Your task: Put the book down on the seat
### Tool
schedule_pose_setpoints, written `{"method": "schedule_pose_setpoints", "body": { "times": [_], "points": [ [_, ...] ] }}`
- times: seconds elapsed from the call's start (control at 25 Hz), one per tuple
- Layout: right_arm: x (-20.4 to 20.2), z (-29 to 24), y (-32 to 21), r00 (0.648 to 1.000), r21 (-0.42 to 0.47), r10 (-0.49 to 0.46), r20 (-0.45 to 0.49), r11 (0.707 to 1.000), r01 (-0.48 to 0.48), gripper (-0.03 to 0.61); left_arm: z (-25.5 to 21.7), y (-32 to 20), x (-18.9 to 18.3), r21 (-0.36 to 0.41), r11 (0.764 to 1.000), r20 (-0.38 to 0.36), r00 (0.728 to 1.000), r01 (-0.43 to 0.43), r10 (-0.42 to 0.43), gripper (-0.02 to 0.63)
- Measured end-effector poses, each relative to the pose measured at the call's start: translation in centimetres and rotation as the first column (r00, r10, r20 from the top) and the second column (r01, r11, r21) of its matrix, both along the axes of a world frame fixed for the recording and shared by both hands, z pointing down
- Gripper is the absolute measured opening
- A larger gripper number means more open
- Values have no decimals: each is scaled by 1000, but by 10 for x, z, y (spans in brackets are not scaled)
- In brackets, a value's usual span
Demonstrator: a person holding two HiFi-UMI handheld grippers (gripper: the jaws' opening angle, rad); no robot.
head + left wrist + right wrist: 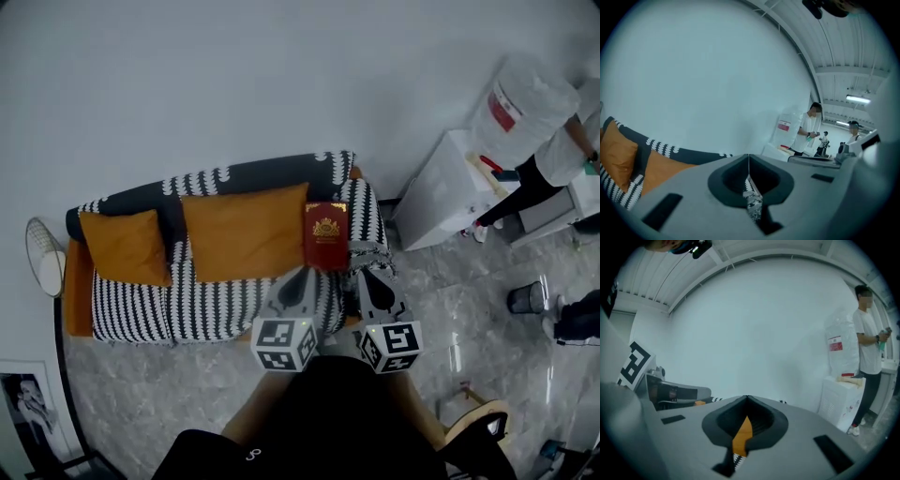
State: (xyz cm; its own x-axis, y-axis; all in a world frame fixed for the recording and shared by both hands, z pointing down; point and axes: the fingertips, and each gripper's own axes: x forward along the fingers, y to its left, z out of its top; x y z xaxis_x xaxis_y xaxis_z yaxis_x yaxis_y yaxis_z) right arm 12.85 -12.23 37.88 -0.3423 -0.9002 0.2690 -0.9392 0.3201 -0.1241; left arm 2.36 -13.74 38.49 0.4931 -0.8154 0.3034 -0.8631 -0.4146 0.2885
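The person's dark clothing fills the bottom of the head view, closest to the camera. Just beyond it are two grey grippers, each carrying a black-and-white marker cube. Both point toward a sofa with a black-and-white patterned cover that stands against a pale wall.

The left gripper has its fingers pressed together with nothing between them. Its own view shows only a sliver of patterned fabric past the tips. The right gripper is likewise closed and empty, with a strip of orange showing through its gap.

The red book lies on the right end of the seat, gold emblem facing up. It touches the larger of two orange cushions and sits just ahead of both grippers.

The book looks already placed, so the step in hand is probably pulling away. To do that well:
- Draw both grippers straight back, with the closed tips lifted clear of the cover.
- Avoid snagging the fabric or nudging the book toward the front edge of the seat.
- Check that the book rests flat.

A white cabinet and a person in white stand off to the right.
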Motion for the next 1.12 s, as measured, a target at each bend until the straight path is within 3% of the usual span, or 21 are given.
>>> {"method": "schedule_pose_setpoints", "body": {
  "times": [0.44,0.64,1.12],
  "points": [
    [-11,-6,-11,999,28,-34,-8,999,34,9,-5,-10,-7,25,1000,28,1000,-3,2,12],
    [-10,-4,-15,998,19,-57,27,998,56,10,-6,-14,-1,31,999,40,999,-19,18,12],
    [-7,-4,-20,997,19,-73,12,997,72,9,-8,-20,12,48,998,52,998,-30,28,12]
  ]
}}
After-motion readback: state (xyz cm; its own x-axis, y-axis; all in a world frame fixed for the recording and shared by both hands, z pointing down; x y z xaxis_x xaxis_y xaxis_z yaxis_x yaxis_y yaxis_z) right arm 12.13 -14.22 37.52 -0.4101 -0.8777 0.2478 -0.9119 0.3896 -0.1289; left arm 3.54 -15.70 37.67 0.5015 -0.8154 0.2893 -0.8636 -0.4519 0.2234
